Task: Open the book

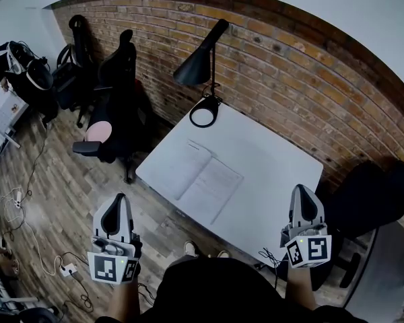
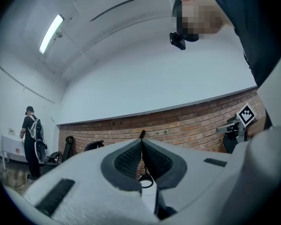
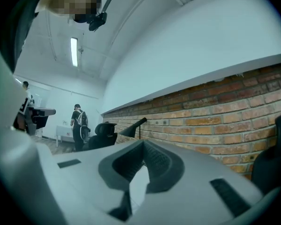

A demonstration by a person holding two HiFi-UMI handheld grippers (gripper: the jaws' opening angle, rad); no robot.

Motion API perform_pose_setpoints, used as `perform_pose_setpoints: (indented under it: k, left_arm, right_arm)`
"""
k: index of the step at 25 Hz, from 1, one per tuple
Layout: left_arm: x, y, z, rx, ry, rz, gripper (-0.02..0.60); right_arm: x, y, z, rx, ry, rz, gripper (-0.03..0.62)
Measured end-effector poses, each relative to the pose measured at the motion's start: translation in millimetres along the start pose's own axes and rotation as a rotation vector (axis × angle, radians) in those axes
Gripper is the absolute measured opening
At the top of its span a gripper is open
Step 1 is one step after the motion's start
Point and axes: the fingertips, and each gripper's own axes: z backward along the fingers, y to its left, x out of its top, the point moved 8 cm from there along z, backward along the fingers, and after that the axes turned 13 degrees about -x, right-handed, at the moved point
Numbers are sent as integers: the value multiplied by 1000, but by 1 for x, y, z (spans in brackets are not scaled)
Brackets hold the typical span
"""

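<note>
Book (image 1: 202, 177): lies open and flat on the surface, pages up, toward its near-left edge as you look down.
Surface (image 1: 276, 180): a white table set cornerwise against the brick wall (image 1: 289, 66); it carries only the book and the lamp.
Left gripper (image 1: 118, 199): your left one is closed tip to tip, with nothing between the pads. You hold it over the floor off the near-left side of the surface, well apart from the book.
Right gripper (image 1: 301, 190): your right one also has its jaws drawn together at the tips and is empty. You hold it by the near-right corner of the surface, apart from the book.
Lamp (image 1: 203, 69): black, with a ring base at the far corner of the surface, beyond the book.
Office chair (image 1: 118, 106): black, standing on the wooden floor (image 1: 54, 200) to the left of the surface.
Person (image 1: 17, 66): stands at the far left, well away from you.
</note>
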Motion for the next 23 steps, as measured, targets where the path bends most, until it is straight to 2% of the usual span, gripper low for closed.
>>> perform_pose_setpoints:
  k: [3, 7, 23]
  left_arm:
    - [-1, -1, -3, -3, 0, -2, 26]
    - [-8, -4, -3, -6, 30, 35, 26]
    - [-14, -1, -16, -14, 24, 47, 26]
  right_arm:
    - [2, 2, -1, -5, -5, -5, 11]
    - [-2, 3, -3, -3, 4, -14, 11]
    - [-6, 7, -13, 5, 11, -25, 11]
